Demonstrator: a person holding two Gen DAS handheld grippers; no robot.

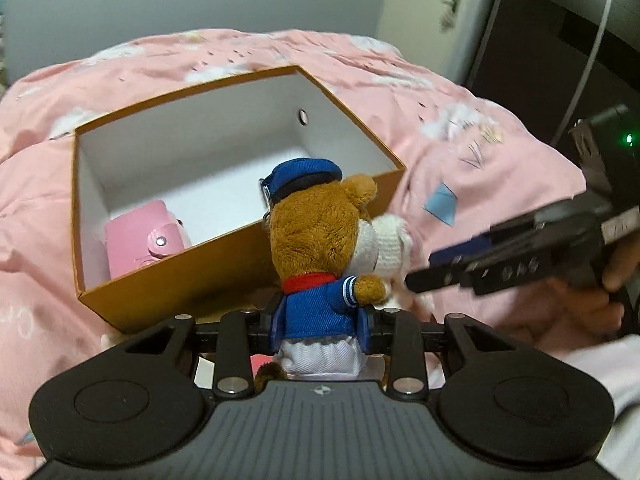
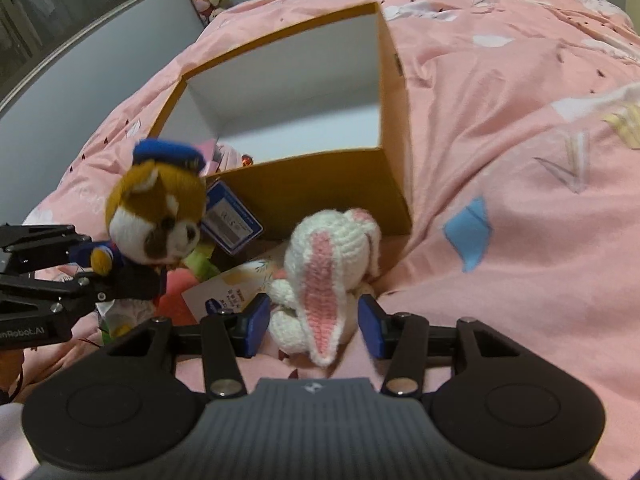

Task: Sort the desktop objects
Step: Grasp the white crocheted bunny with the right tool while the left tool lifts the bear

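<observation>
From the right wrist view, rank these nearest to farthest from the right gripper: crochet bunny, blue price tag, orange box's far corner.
1. Crochet bunny: between the right gripper fingers, pads not pressing it.
2. Blue price tag: ahead and left, against the box's near wall.
3. Orange box far corner: top of view, well beyond.

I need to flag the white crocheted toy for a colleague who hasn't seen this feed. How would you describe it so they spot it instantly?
Start at the orange cardboard box on the pink bedspread. The crocheted rabbit sits just outside its near wall, between the open fingers of the right gripper. Its white yarn and pink-lined ears distinguish it from the brown capped plush held by the left gripper.
</observation>
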